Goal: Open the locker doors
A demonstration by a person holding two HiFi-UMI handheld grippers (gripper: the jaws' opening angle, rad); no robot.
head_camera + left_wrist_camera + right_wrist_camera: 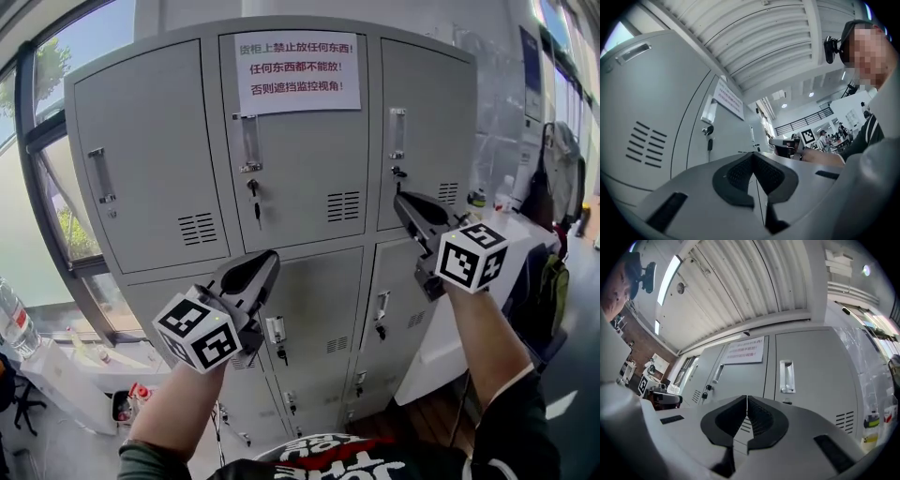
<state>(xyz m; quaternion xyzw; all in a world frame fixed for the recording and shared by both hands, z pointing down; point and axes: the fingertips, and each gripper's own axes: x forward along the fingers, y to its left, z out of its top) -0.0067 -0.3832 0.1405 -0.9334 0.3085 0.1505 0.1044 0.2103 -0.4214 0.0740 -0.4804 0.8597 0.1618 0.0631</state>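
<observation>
Only up close — jaws of left gripper (752, 156), right gripper (746, 398) together, empty; overhead, locker doors (300, 169) closed.

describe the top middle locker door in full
The top middle locker door is pale grey metal, upright and shut. A white paper sign with red print covers its upper part. A vertical handle sits near its left edge, a key hangs in the lock below it, and vent slots lie lower right.
</observation>
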